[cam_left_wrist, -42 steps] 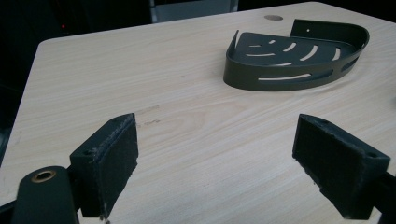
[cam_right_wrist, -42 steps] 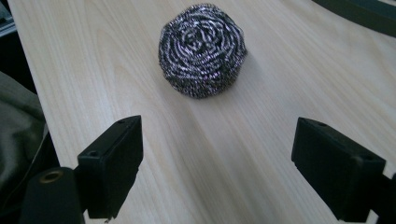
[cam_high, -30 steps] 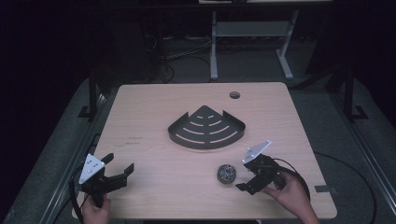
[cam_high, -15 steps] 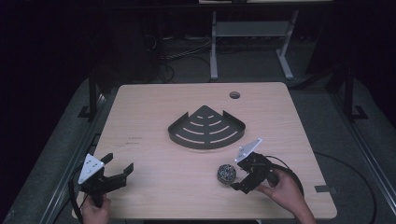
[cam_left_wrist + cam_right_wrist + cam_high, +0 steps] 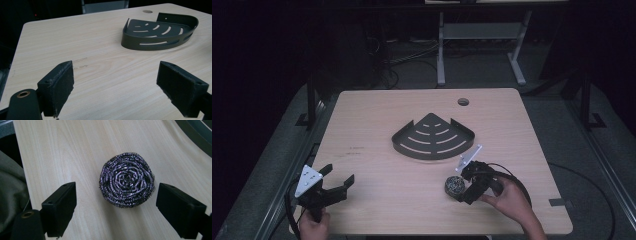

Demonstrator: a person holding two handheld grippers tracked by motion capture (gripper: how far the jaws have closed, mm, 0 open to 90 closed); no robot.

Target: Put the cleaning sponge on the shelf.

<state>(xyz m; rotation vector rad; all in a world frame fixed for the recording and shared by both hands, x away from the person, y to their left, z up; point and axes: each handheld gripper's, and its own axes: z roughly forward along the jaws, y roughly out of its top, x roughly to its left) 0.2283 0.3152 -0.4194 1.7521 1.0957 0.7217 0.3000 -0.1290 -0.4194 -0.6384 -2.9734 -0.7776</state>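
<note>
Right gripper view: scourer btwn gaping right gripper, untouched.

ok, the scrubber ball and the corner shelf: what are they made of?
Scouring ball: looks like coiled steel wire, shiny, with glinting looped strands. Corner shelf: probably sheet metal with a matte dark coating, judging by its thin bent walls and punched slots. Table: light wood-grain surface, possibly laminate.

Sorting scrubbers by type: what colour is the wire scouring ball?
Dark silvery grey, glinting purplish, in coiled wire loops: the scouring ball shows best in the right gripper view.
</note>
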